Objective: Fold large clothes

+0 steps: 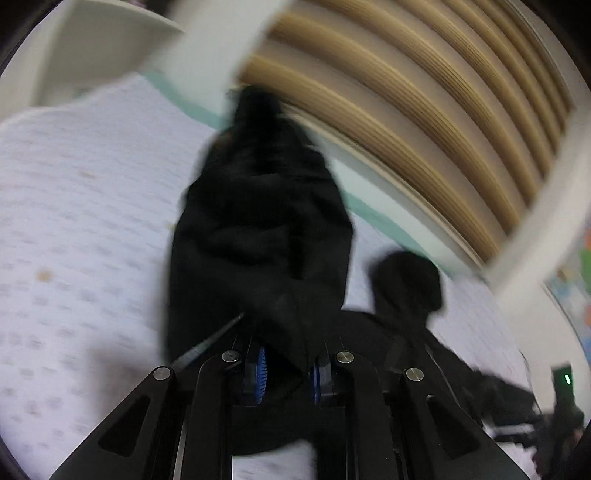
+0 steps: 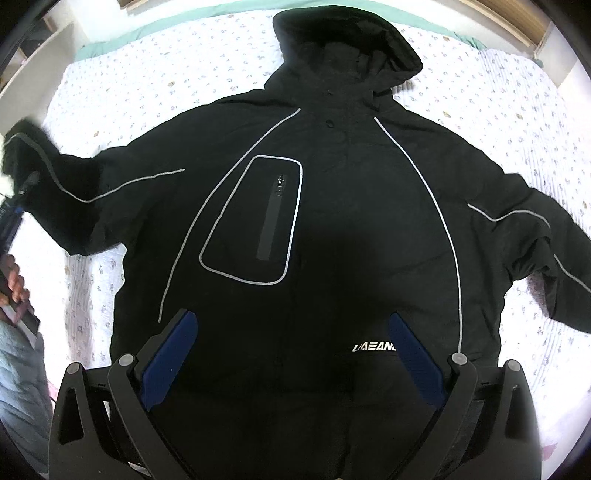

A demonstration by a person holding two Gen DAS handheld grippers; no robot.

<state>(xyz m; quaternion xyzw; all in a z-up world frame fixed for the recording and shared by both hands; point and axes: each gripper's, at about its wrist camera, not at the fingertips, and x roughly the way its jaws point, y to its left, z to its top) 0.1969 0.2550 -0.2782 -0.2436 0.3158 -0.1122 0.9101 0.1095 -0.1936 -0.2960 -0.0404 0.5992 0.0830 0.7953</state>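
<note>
A large black hooded jacket [image 2: 332, 229] with grey piping lies front-up and spread on the bed, hood [image 2: 343, 40] toward the headboard. My right gripper [image 2: 291, 354] is open and empty, hovering above the jacket's lower front near the white logo. My left gripper [image 1: 286, 373] is shut on the jacket's sleeve [image 1: 258, 229], holding it lifted off the bed; the view is blurred. The left gripper also shows in the right wrist view [image 2: 18, 199] at the far left, at the end of that sleeve [image 2: 74, 184]. The other sleeve [image 2: 535, 229] lies flat to the right.
The bed has a white quilt with small flowers [image 2: 129, 92] and a teal edge [image 2: 129, 33]. A slatted wooden headboard [image 1: 424, 110] stands behind it. A white shelf [image 1: 92, 44] stands at the left. The person's hand [image 2: 14, 280] shows at the left edge.
</note>
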